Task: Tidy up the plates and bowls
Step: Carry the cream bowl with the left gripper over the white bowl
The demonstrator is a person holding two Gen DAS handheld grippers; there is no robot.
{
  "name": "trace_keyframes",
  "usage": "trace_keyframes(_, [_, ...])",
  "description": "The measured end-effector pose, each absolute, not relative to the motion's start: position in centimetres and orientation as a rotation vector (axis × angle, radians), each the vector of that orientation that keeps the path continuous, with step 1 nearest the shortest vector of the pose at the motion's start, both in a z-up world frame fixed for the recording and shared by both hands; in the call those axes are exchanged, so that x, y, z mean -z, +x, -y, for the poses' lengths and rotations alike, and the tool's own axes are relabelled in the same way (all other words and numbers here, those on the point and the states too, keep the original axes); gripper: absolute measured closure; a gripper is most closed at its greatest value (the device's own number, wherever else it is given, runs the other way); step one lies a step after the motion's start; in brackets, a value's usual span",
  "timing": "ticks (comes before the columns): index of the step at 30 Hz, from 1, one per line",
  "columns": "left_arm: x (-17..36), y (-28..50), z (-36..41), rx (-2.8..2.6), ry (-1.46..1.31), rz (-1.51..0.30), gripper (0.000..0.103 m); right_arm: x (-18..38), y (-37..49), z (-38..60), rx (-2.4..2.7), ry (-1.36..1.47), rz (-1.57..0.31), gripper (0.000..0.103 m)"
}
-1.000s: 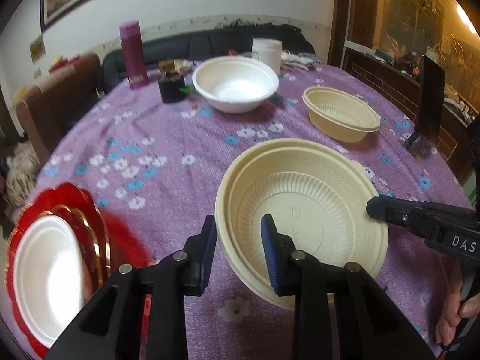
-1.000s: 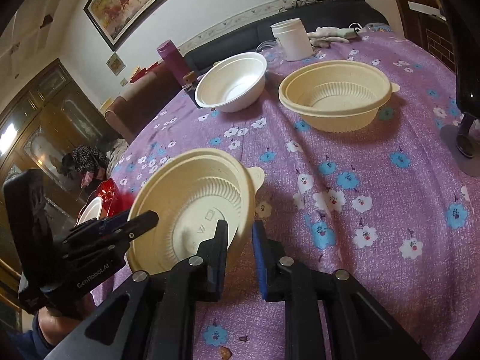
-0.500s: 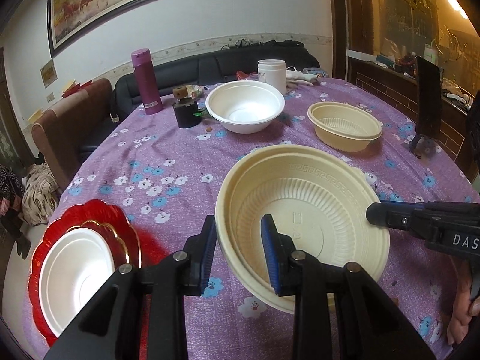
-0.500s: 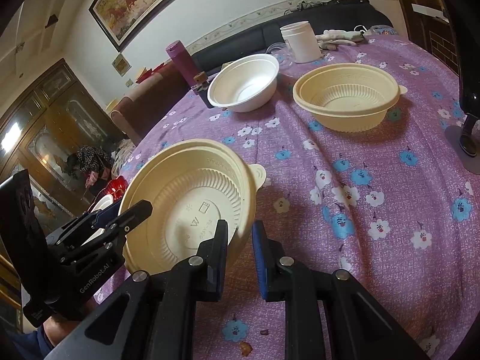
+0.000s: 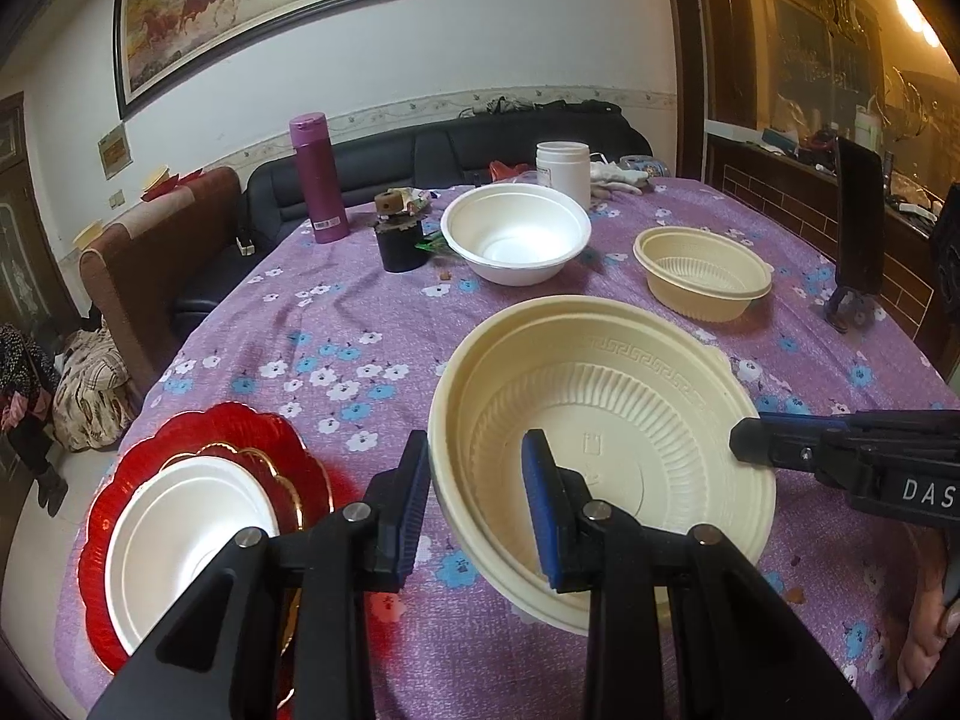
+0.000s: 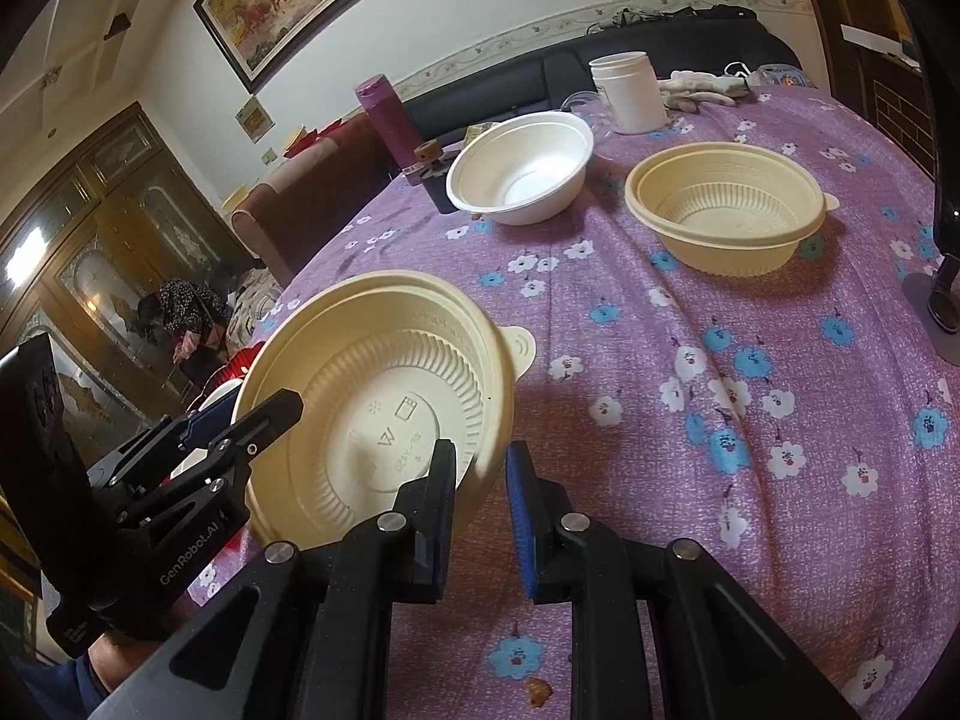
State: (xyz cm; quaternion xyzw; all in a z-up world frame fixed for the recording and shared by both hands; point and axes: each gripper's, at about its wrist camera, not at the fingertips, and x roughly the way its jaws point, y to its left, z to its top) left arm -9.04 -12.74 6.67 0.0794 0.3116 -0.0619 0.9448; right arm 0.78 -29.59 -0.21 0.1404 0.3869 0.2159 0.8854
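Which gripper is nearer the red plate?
Left. The left gripper grips the cream bowl right beside the red plate; the right gripper holds the bowl's opposite rim, farther away.

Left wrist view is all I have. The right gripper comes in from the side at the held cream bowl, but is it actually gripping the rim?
Observer: Yes. The right gripper straddles the wall of the held cream bowl, with one finger inside and one outside.
Operator: Does the other cream bowl have any handle?
Observer: The other cream bowl has a small tab on its rim, on the side away from the white bowl.
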Motion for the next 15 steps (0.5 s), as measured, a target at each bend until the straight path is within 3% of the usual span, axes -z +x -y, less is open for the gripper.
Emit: trace_keyframes(15, [-8.1, -9.9, 9.6, 0.090, 0.109, -0.598, 0.074, -1.2, 0.9, 26.9, -0.484, 0.261, -0.805, 0.083])
